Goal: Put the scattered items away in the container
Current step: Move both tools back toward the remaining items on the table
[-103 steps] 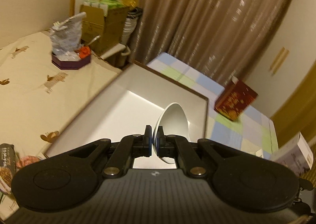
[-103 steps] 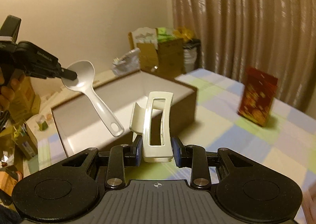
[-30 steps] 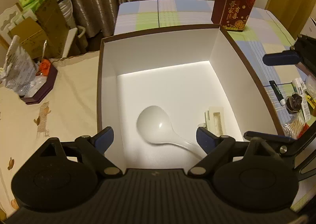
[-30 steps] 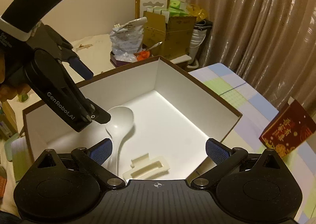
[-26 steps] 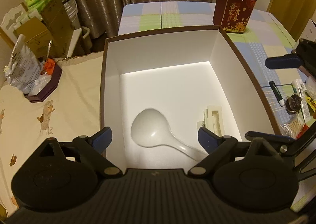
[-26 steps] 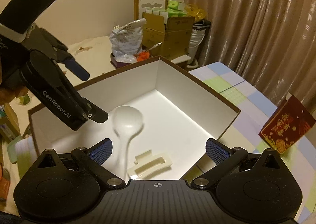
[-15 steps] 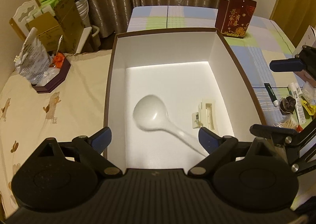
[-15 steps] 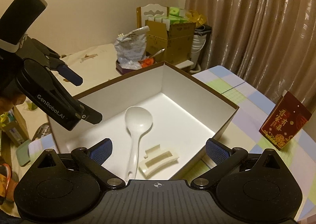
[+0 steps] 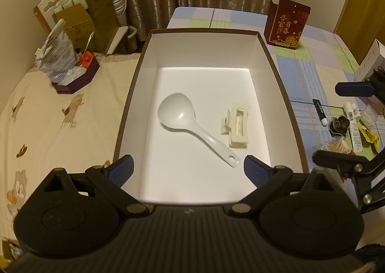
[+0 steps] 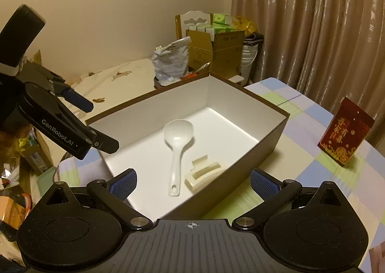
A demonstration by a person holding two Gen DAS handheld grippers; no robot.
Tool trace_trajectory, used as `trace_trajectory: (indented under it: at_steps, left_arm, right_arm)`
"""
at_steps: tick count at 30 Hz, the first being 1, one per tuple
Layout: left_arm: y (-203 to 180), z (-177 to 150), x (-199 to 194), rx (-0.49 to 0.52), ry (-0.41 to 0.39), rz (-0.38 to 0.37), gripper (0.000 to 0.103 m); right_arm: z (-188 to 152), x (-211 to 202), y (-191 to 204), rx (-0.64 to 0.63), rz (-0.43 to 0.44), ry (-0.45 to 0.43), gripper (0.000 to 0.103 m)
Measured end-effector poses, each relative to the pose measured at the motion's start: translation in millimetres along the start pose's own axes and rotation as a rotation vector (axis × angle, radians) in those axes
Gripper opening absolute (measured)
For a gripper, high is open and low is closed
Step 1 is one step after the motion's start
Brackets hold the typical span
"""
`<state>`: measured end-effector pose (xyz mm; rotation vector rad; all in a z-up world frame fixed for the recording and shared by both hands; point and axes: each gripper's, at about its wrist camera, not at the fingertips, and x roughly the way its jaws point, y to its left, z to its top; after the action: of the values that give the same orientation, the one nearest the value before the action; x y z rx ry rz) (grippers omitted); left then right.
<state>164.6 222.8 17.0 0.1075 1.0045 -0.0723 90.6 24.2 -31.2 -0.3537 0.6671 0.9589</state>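
Down on the white floor of the box [image 9: 134, 95] lie my white spoon [image 9: 179, 116] and the cream hair clip [image 9: 237, 126], side by side and just apart, the spoon's handle running toward the near wall; both look light, stiff and smooth plastic, so I judge they would slide under a careless nudge, and the spoon is best pinched at its narrow handle, the clip across its flat body; my left gripper [image 9: 189, 168] hovers above the near rim with its fingers [image 9: 121, 169] spread wide and holding nothing; my right gripper [image 10: 192, 182] is likewise wide apart and empty, poised over the box's corner; beyond, on the checked tabletop [image 9: 312, 73], small bits [image 9: 346, 126] remain scattered beside the box, with a red carton [image 9: 287, 25] standing farther off.
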Motion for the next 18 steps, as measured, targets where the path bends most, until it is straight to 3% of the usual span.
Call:
trace_trajectory:
  at_steps: [18]
  left_arm:
    - [-52.8, -54.8, -33.4, -0.079, 0.020, 0.026, 0.097]
  right_arm:
    - [-65.6, -60.3, -5.4, 0.037, 0.019, 0.028, 0.103]
